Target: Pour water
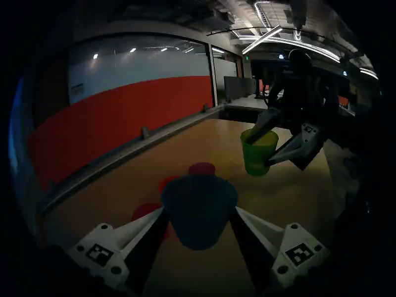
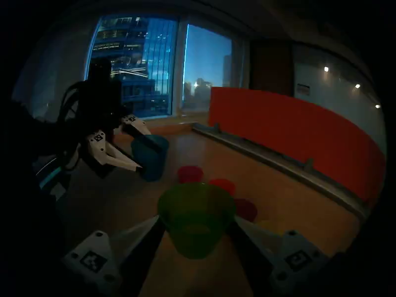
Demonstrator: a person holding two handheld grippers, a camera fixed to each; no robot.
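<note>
Green cup (image 2: pixel 196 218) upright, pinched in right gripper (image 2: pixel 196 225); blue cup (image 1: pixel 199 210) upright, pinched in left gripper (image 1: pixel 199 220), facing, apart across tabletop (image 1: pixel 292 198); probably close gap before tipping.

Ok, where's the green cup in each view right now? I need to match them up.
Left gripper view: the green cup is right of centre at mid-height, held by the far right gripper.
Right gripper view: the cup sits bottom centre, in that gripper's own grasp.
Shared landmark: the blue cup, bottom centre in the left gripper view, left of centre in the right gripper view.
</note>
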